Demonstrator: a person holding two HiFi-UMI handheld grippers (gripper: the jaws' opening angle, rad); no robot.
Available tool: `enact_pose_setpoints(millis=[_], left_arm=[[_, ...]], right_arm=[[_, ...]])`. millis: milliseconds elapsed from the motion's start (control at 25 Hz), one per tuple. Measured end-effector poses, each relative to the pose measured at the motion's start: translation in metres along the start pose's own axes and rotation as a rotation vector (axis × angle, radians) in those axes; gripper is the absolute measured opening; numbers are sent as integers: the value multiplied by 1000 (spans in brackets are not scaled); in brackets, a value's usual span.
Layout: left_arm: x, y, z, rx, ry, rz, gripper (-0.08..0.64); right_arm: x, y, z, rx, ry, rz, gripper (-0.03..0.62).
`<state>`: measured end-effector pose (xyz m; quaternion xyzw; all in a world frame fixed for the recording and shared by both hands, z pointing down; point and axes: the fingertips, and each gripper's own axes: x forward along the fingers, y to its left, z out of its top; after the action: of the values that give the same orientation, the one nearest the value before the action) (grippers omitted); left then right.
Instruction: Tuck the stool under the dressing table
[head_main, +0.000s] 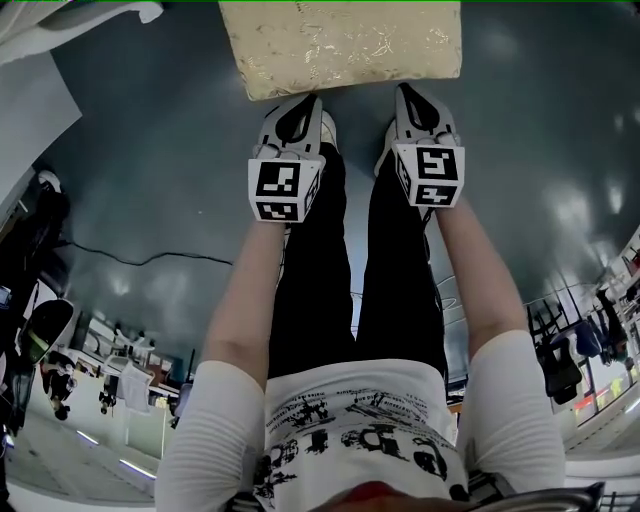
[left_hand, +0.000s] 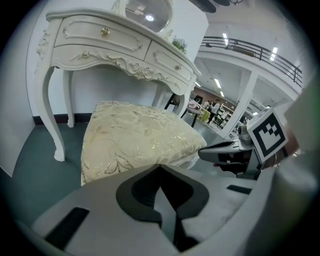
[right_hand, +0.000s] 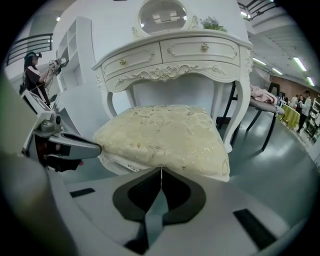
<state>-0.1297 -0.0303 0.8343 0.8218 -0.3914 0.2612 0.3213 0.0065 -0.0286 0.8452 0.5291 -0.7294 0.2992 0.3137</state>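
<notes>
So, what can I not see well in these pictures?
- Stool legs: hidden by its cushion and the gripper bodies in every view.
- Dressing table: outside the head view; its mirror is cut by the left gripper view's top edge.
- Contact: left gripper and right gripper are shut at the cushion's edge; touching it or not is unclear.

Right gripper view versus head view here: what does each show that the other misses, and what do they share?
Only the right gripper view: the dressing table with its drawers and oval mirror, and the right gripper with its jaws seen meeting, closed. Only the head view: the person's forearms and legs from above. Both: the stool with its cream cushion, the left gripper at its near edge, and the dark floor.
</notes>
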Motion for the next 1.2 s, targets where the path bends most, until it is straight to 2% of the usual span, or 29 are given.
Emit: enact_pose_setpoints(millis=[280,440,680,800,920,1080,1200], left_arm=[[0,6,5,-60,-5,12,20],[3,8,6,-27,-6,-14,20],[12,6,15,-21,-16,-36,20],[21,18,28,-29,-24,-36,20],[30,36,40,2,-31,-45,20],[37,48,57,43,-34,-43,20],[44,57,73,51,-53,-8,20]], right_arm=[[4,-4,5,-15,6,-16,18],[7,-5,7,39,17,-37,18],[14,-17,15,51,26,-92,18],[30,-21,32,28,8,-107,18],[47,-20,50,-35,5,-115,18],[60,-23,71,-31,-9,-81,18],[69,-27,88,-51,-20,-64,18]])
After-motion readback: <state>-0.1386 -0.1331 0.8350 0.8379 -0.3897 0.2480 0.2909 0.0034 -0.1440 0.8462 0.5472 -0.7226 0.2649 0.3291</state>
